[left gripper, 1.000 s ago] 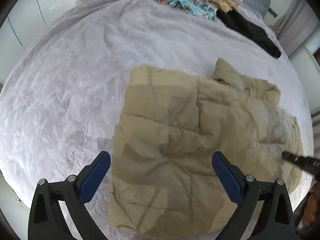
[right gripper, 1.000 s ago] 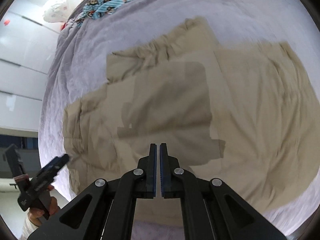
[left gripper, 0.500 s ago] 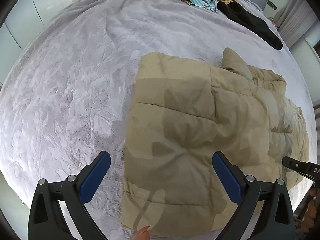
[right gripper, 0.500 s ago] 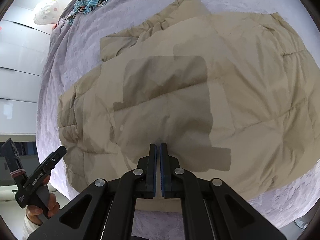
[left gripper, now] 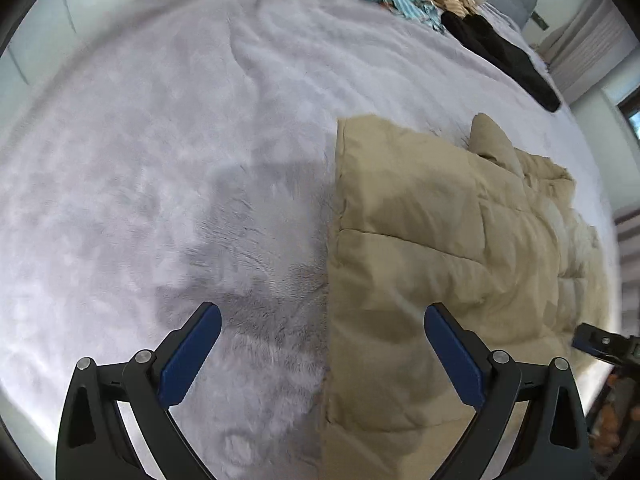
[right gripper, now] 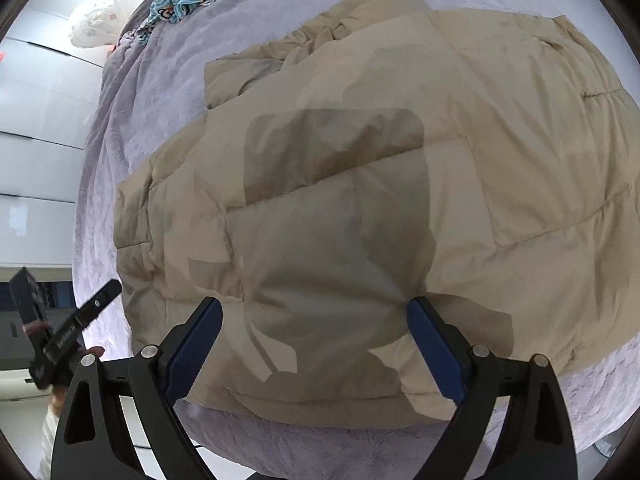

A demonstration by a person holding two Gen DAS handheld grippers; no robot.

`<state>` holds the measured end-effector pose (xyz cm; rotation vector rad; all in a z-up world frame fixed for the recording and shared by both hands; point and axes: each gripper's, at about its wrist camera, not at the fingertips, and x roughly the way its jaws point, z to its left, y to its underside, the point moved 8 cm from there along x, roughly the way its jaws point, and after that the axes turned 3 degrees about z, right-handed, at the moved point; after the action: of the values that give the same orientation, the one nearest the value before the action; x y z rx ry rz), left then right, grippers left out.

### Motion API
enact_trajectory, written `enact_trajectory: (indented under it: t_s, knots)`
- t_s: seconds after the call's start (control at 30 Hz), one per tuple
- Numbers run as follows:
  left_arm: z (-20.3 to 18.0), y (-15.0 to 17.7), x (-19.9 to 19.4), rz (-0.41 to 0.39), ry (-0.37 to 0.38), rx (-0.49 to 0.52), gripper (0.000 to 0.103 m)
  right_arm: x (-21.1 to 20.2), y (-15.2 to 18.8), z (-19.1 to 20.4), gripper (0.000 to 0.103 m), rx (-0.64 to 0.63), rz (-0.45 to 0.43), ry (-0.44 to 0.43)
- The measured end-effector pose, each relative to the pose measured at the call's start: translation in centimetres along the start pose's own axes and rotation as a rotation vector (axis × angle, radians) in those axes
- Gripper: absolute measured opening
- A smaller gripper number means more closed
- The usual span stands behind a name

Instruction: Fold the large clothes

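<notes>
- Jacket [right gripper: 360,200] lying flat on bed [left gripper: 160,160], near its front edge; already folded into a rough block, one straight edge squared off.
- Probably one more fold left, judging by the broad panel spread out.
- Left gripper [left gripper: 322,330] released, jaws wide, straddling the jacket's edge, nothing pinched.
- Right gripper [right gripper: 314,320] opening above the jacket, no fabric between the pads.
- Sleeves and collar tucked from sight; a lump at the jacket's far side hard to identify.
- Jacket's near corner cut off behind the gripper frames.
</notes>
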<state>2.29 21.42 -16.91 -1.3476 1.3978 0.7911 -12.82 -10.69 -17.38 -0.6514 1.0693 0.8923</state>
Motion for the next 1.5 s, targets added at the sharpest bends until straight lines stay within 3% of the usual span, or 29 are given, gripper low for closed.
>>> enact_trajectory:
  t_s: [0.2, 0.33, 0.43, 0.47, 0.5, 0.53, 0.57, 0.63, 0.7, 0.73, 0.77, 0.8, 0.83, 1.03, 1.2, 1.3, 1.43, 1.5]
  knots:
    - [-1.4, 0.4, 5.2, 0.179, 0.34, -0.004, 0.101, 0.5, -0.1, -0.1, 0.095, -0.01, 0.005, 0.009]
    - [-4.6, -0.1, 6.4, 0.198, 0.428, 0.062, 0.101, 0.7, 0.0, -0.3, 0.095, -0.011, 0.008, 0.015]
    - [-6.6, 0.3, 7.7, 0.265, 0.476, 0.1, 0.101, 0.9, -0.1, -0.2, 0.095, -0.015, 0.012, 0.025]
    - [-7.1, 0.6, 8.2, 0.287, 0.465, 0.133, 0.094, 0.9, -0.1, -0.2, 0.095, -0.015, 0.013, 0.028]
    - [-7.5, 0.9, 8.4, 0.292, 0.449, 0.162, 0.074, 0.9, -0.1, -0.1, 0.095, -0.016, 0.018, 0.03]
    - [-7.8, 1.0, 8.2, 0.299, 0.463, 0.179, 0.061, 0.9, 0.0, 0.1, 0.095, -0.02, 0.024, 0.03]
    - [-8.1, 1.0, 7.7, 0.31, 0.521, 0.16, 0.037, 0.7, 0.0, 0.2, 0.095, -0.027, 0.031, 0.024]
    - [-8.2, 0.8, 6.3, 0.293, 0.557, 0.138, 0.028, -0.2, -0.1, 0.4, 0.095, -0.052, 0.027, 0.004]
    - [-8.6, 0.8, 4.8, 0.271, 0.555, 0.137, 0.026, -2.2, -0.9, -0.1, 0.089, -0.068, -0.06, 0.012]
    - [-8.9, 0.9, 4.2, 0.264, 0.557, 0.134, 0.026, -3.0, -1.3, -0.6, 0.068, -0.068, -0.105, 0.026]
    - [-9.3, 0.9, 3.4, 0.255, 0.556, 0.133, 0.026, -3.4, -1.8, -1.2, 0.028, -0.065, -0.129, 0.046]
    - [-9.9, 1.0, 2.6, 0.244, 0.549, 0.136, 0.026, -3.4, -2.5, -2.2, 0.013, -0.043, -0.138, 0.074]
    - [-10.4, 1.0, 1.8, 0.236, 0.543, 0.14, 0.026, -3.1, -3.0, -2.9, 0.007, -0.018, -0.142, 0.06]
    - [-17.0, 0.1, -4.6, 0.152, 0.449, 0.21, 0.026, 0.9, -4.7, -4.6, 0.007, 0.048, -0.096, -0.086]
    - [-26.1, 0.5, -7.8, 0.141, 0.358, 0.262, 0.026, 3.0, -4.8, -6.0, 0.003, 0.059, -0.039, -0.199]
    - [-32.7, 1.6, -7.5, 0.176, 0.282, 0.291, 0.026, 3.7, -4.8, -6.7, 0.001, 0.073, -0.006, -0.264]
    - [-38.6, 2.4, -5.2, 0.205, 0.167, 0.338, 0.027, 4.1, -5.2, -7.6, 0.0, 0.119, 0.065, -0.354]
    - [-41.7, 2.4, -3.8, 0.232, 0.148, 0.351, 0.031, 3.1, -4.9, -8.8, 0.0, 0.153, 0.123, -0.368]
